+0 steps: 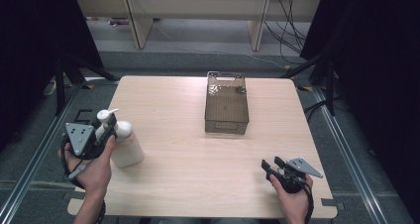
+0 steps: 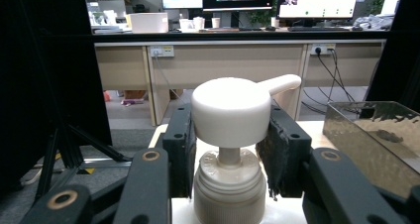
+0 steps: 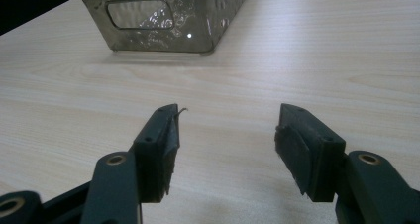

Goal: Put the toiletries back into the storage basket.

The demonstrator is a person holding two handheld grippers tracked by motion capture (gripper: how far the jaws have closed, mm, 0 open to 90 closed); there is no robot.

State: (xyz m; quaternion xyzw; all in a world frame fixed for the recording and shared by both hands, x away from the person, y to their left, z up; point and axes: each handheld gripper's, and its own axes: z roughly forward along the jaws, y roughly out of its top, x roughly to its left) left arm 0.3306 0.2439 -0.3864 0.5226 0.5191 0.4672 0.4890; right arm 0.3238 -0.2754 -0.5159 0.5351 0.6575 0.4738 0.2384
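The bottle (image 1: 125, 144), a white pump dispenser, stands upright near the left edge of the bench (image 1: 188, 174), well apart from the bin (image 1: 227, 105) that sits toward the far middle. The left gripper (image 1: 105, 130) is at the bottle's top. In the left gripper view its fingers (image 2: 179, 149) stand on either side of the pump head (image 2: 230, 112), close to it or just touching; whether they press it I cannot tell. The nozzle (image 2: 282, 83) points away to the right, over the far finger.

The right gripper (image 1: 270, 167) rests low over the bench near the front right corner, its fingers (image 3: 161, 140) spread wide with nothing between them, facing the bin (image 3: 163, 16).

The bottle looks like stiff plastic with a smooth, rounded body, so likely slippery on the sides. How full it is cannot be read; if full, it would be heavy at the bottom and inclined to swing under a high grip. The pump head is a poor hold: it may sink on its thin stem (image 2: 229, 156) or turn, and the round cap could slide out of flat pads. The ribbed collar (image 2: 228, 179) below the stem seems the firmer place, rigid and with texture to bite on. A lift from there should keep the bottle upright.
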